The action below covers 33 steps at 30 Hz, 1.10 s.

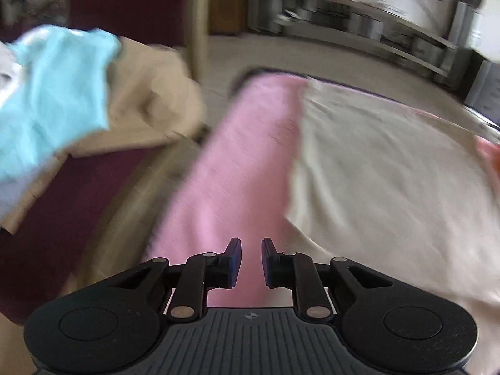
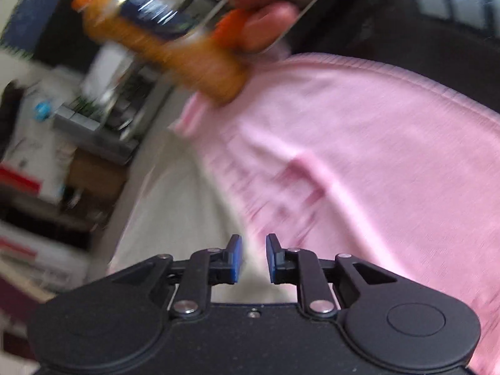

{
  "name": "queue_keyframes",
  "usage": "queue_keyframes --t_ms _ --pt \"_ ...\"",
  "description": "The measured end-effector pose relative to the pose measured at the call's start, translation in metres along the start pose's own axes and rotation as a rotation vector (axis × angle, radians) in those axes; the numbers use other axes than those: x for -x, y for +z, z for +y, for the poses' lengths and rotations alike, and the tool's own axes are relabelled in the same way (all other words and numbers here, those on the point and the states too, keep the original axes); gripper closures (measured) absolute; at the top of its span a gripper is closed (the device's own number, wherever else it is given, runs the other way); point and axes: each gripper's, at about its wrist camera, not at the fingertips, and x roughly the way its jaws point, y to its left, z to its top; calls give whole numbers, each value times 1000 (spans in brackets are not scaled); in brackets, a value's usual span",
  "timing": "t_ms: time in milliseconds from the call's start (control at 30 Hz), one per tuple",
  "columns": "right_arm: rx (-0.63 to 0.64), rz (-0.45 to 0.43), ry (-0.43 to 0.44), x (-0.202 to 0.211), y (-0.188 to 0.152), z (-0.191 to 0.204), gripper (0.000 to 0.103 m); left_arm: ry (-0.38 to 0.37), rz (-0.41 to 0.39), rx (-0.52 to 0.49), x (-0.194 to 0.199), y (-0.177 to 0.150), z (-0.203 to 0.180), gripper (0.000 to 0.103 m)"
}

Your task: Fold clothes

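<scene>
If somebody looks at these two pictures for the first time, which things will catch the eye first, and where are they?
The pink garment dominates, running up the middle of the left wrist view and filling the right side of the right wrist view, with a cream cloth lying over it. A bright turquoise garment sits on a pile at the far left. Each open claw, left and right, hangs empty at the bottom; an orange bottle blurs at upper left.

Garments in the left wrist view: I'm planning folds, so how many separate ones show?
4, though blur may hide more. A pink garment lies centre, a cream garment overlaps its right side, and a light blue garment sits left atop a beige garment.
</scene>
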Motion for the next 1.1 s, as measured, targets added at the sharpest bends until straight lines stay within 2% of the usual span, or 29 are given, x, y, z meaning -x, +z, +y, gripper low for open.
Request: queue_keyframes --t_ms 167,267,367,433,500,567,667,767,833,867,900,967,1100 --pt "210 135 61 8 -39 36 85 -65 42 -121 19 -36 -25 83" --pt "324 193 8 11 -61 45 85 -90 74 -132 23 -55 -28 83" --pt "376 267 -109 0 -69 42 88 -59 79 -175 28 -63 -32 83" --pt "387 285 -125 -1 -68 41 90 -57 97 -182 34 -67 -31 83" --pt "421 289 -144 8 -69 47 89 -96 124 -166 39 -63 -23 83" --pt "470 260 -137 23 -64 58 89 -124 112 -153 47 -50 -16 84" --pt "503 189 -73 47 -45 85 87 -93 10 -177 64 -15 -11 85" --pt "590 94 -18 71 -27 126 77 -72 -70 -202 75 23 -11 83" --pt "631 34 7 75 -14 151 65 -70 -101 -203 73 50 -12 80" --pt "648 2 19 73 -7 162 63 -67 -106 -198 68 63 -13 73" --pt "660 -30 30 68 -1 170 59 -65 -110 -190 60 76 -14 72" --pt "677 -92 36 53 12 183 56 -71 -100 -170 38 99 -16 71" --pt "607 -154 2 -4 48 183 54 -67 -70 -113 -18 141 -19 71"
